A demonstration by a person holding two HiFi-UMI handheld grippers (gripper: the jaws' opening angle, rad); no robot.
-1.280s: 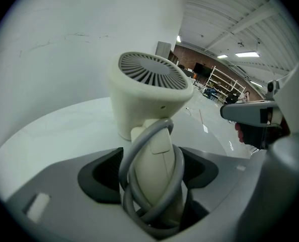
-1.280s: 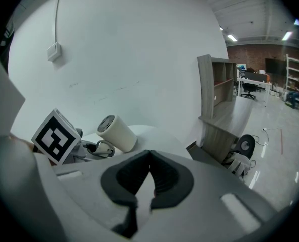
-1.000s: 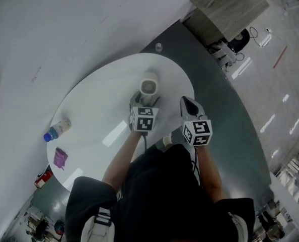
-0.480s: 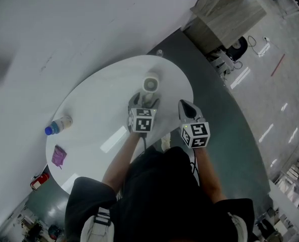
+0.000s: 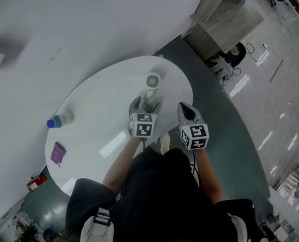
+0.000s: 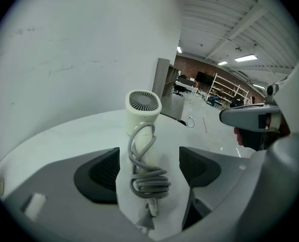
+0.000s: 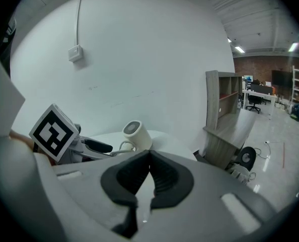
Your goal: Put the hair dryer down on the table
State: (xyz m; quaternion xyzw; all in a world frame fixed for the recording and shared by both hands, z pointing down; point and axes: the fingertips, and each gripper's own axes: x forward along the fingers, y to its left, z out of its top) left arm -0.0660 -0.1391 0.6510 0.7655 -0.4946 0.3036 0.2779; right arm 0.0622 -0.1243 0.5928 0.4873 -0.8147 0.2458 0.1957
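White round table (image 5: 96, 112) holds the hair dryer (image 5: 152, 81), lying between the left gripper's (image 5: 145, 104) wide fingers. The right gripper's (image 5: 184, 108) fingers are pressed together, empty. Back out straight, avoiding the cord (image 6: 148, 180).

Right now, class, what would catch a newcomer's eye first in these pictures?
A cream hair dryer, its grey cord wound round the handle, rests on the white table between the open jaws of the left tool. The right tool hangs shut and empty beside it; a blue-capped bottle lies at the table's far left.
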